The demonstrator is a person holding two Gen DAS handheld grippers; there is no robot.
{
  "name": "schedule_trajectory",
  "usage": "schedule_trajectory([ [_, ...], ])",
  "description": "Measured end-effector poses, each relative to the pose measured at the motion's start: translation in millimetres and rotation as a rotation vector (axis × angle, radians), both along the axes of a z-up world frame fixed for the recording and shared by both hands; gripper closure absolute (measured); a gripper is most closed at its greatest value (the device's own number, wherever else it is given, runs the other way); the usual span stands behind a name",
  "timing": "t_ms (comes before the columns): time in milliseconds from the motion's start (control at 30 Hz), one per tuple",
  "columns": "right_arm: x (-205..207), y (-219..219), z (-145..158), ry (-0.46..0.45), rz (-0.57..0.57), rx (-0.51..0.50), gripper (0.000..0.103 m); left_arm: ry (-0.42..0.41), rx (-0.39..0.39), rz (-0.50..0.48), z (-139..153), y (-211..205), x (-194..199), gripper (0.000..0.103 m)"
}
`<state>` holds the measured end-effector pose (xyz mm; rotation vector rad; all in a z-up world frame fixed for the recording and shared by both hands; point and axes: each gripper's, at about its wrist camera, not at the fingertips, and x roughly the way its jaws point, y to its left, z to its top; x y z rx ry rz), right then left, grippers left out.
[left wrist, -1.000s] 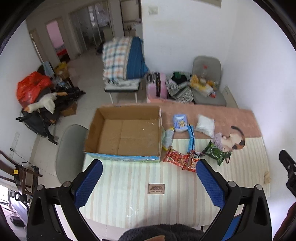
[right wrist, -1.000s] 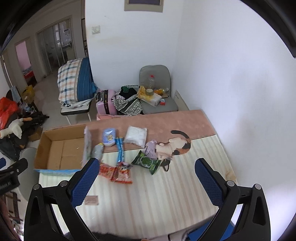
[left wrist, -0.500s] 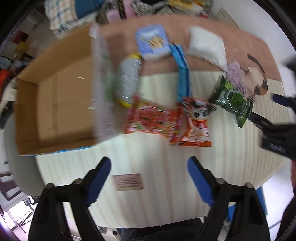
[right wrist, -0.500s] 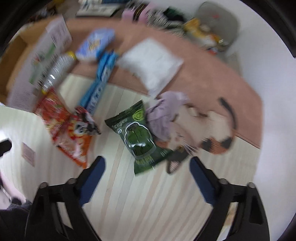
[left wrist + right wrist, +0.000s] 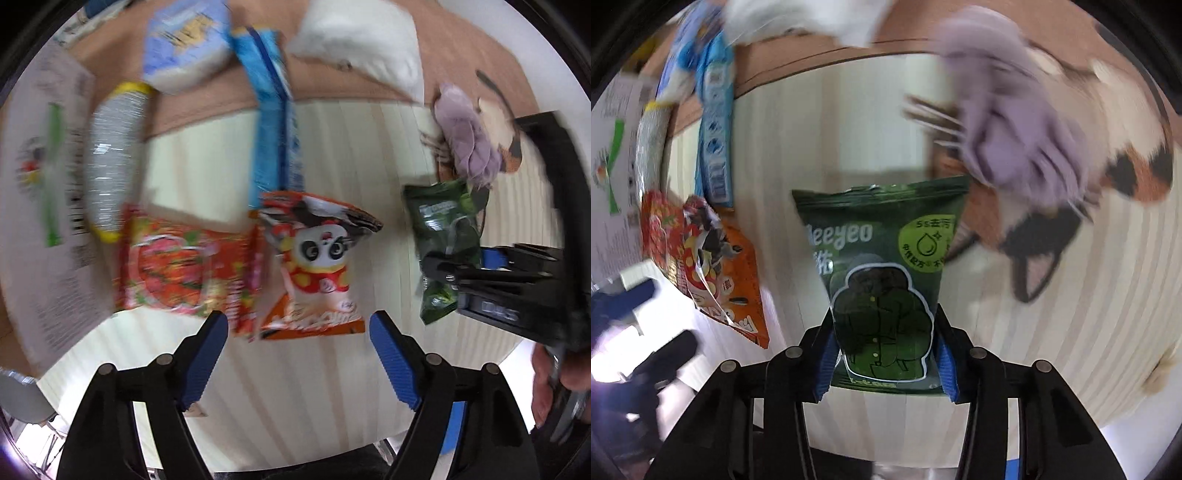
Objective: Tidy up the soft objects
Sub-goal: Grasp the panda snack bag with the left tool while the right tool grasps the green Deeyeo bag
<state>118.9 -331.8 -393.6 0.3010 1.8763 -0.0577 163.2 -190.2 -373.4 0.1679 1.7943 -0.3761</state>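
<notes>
My left gripper [image 5: 298,328] is open, low over the striped mat, with the orange panda snack bag [image 5: 314,258] just ahead between its fingers. A red snack bag [image 5: 177,266] lies left of it. My right gripper [image 5: 882,350] has closed on the bottom end of the green pouch [image 5: 882,280], which also shows at the right of the left wrist view [image 5: 439,236]. The right gripper's body is seen there too [image 5: 517,280].
A blue packet [image 5: 275,122], a silver bottle with yellow ends [image 5: 112,158], a light blue tissue pack [image 5: 186,48], a white pouch [image 5: 362,62] and a purple cloth [image 5: 1008,125] lie farther back. The box's flap [image 5: 44,206] stands at the left. A cat-print mat [image 5: 1130,173] lies right.
Both grippers dropped from high above the table down to the packets. The right gripper went from open to closed on the green pouch. The left one neared the panda bag.
</notes>
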Motion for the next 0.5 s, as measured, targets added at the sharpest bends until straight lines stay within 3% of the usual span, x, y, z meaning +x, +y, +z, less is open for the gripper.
schedule_trajectory([
  [33,-2,-5,0,-0.014,-0.017,-0.012,0.044,0.005,0.012,-0.001,-6,-2,0,0.025],
  [133,-7,-15,-8,-0.033,-0.071,-0.021,0.043,0.016,0.022,0.008,-20,-9,0,0.027],
  [200,-7,-17,-10,-0.030,-0.090,-0.018,0.043,0.007,0.047,0.008,-27,-13,-1,0.043],
  [233,-8,-17,-11,-0.031,-0.091,-0.026,0.045,0.008,0.055,0.007,-29,-14,-2,0.061],
  [267,-6,-18,-15,-0.029,-0.089,-0.035,0.047,0.022,0.054,0.010,-34,-15,-2,0.067],
  [333,-9,-10,-19,-0.055,-0.074,-0.093,0.061,0.026,0.056,0.033,-42,-13,-4,0.069],
  [500,-31,-11,-18,-0.074,-0.149,-0.067,0.067,-0.028,0.067,0.054,-19,1,-16,0.073],
])
